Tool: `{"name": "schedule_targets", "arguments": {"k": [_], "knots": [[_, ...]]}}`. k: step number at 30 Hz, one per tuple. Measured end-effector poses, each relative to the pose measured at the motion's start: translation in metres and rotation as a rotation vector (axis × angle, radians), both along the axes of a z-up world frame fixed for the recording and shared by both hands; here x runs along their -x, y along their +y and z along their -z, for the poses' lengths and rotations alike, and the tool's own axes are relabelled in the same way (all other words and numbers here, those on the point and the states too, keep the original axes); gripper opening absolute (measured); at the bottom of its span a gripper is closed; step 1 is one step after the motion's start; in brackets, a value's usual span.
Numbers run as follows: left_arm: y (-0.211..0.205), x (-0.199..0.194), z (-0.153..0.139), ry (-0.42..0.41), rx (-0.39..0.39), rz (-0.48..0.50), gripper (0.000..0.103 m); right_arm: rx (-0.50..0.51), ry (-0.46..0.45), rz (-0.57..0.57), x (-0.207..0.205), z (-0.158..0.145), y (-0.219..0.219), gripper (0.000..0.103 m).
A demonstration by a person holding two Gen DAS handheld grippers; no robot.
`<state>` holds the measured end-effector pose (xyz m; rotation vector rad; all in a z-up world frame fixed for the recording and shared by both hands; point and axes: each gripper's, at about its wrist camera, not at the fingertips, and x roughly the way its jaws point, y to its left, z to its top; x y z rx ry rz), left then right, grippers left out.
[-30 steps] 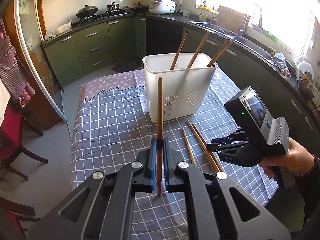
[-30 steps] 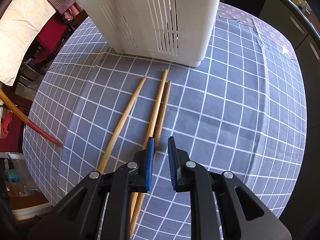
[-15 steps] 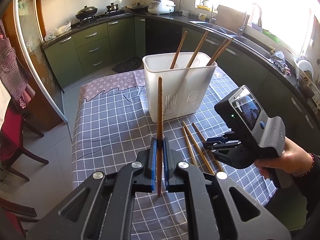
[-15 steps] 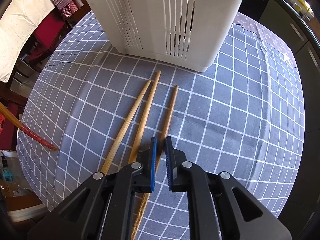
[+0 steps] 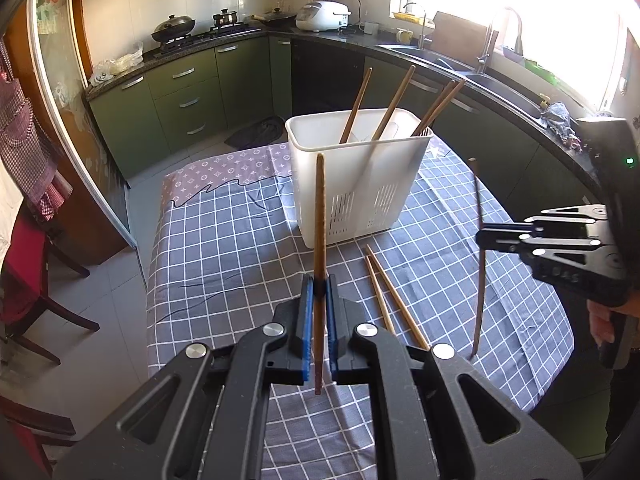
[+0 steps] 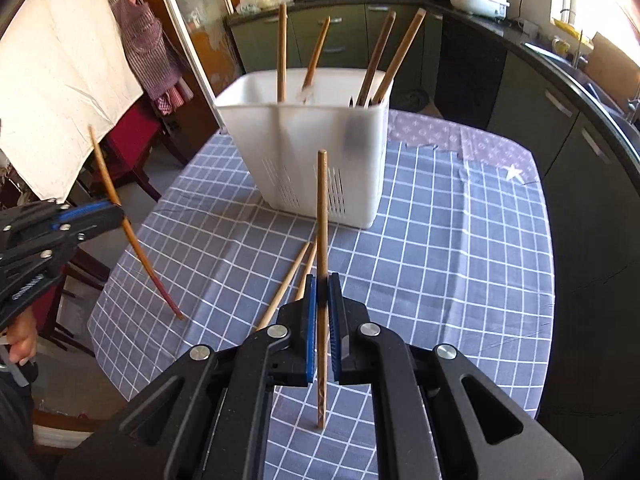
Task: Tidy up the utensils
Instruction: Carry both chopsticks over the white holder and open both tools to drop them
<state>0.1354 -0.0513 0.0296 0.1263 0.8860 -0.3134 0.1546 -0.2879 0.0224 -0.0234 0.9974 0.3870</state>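
Item one: my left gripper [image 5: 318,300], blue pads clamped on a dark chopstick [image 5: 319,216] that stood nearly upright between them, its tip poking out below.

Item two: the white holder [image 5: 360,184], ahead of both grippers on the checked tablecloth [image 5: 224,248], with four chopsticks leaning inside.

Item three: two loose chopsticks [image 5: 390,300] flat on the cloth, between my grippers and just short of the holder.

Item four: my right gripper [image 6: 323,312], pressed together on a second chopstick [image 6: 322,216], held upright and clear of the cloth.
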Motion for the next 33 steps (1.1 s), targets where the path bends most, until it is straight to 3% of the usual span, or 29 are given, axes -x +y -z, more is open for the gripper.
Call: {"name": "schedule_targets", "arguments": {"k": [6,22,28,33], "knots": [[0.000,0.003,-0.005,-0.027,0.009,-0.001,0.006,-0.024,-0.079,0.014,0.028,-0.029,-0.023,0.007],[-0.005,0.007,-0.023,-0.052,0.004,0.021,0.006,-0.051,-0.095,0.013,0.035,-0.032,-0.027,0.007],[-0.004,0.000,-0.061,-0.087,0.065,0.029,0.006,-0.083,-0.138,0.005,0.034,-0.059,-0.031,0.007],[-0.014,-0.011,-0.113,-0.200,0.105,0.035,0.006,-0.123,-0.197,-0.004,0.028,-0.102,-0.034,0.007]]}}
